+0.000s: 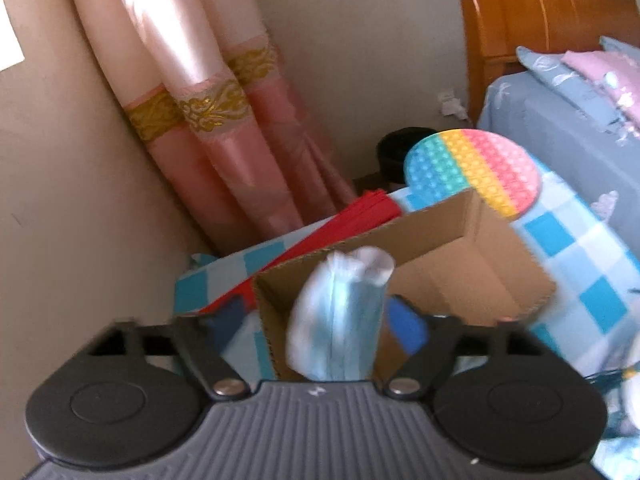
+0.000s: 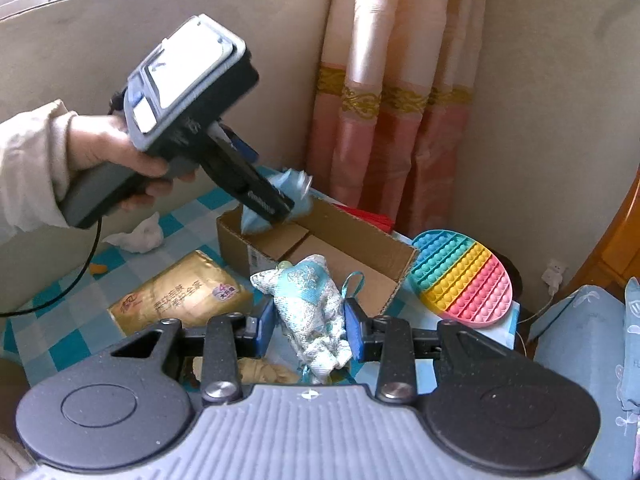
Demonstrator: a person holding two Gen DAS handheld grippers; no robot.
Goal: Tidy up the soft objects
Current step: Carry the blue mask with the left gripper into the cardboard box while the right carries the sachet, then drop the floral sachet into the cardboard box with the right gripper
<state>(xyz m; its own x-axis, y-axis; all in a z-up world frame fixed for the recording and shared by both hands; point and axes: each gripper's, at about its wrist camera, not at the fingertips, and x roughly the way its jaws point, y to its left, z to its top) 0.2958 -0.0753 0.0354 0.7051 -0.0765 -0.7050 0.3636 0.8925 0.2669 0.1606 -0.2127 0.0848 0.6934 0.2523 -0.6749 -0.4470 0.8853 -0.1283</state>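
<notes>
An open cardboard box point(image 1: 460, 248) stands on the blue-checked cloth; it also shows in the right wrist view point(image 2: 320, 248). My left gripper point(image 1: 320, 320) is shut on a bunched light-blue and white soft bundle point(image 1: 340, 312) and holds it over the box's near corner; that gripper point(image 2: 288, 204) and its bundle point(image 2: 290, 182) show from the right wrist view. My right gripper point(image 2: 310, 326) is shut on a blue and white embroidered pouch point(image 2: 312, 304), in front of the box.
A rainbow pop-it mat point(image 2: 464, 276) lies right of the box. A gold tissue pack point(image 2: 180, 292) and a crumpled white tissue point(image 2: 140, 236) lie left. A red folded item point(image 1: 352, 224), pink curtains point(image 1: 224, 140), the wall and a bed point(image 1: 568, 128) surround the table.
</notes>
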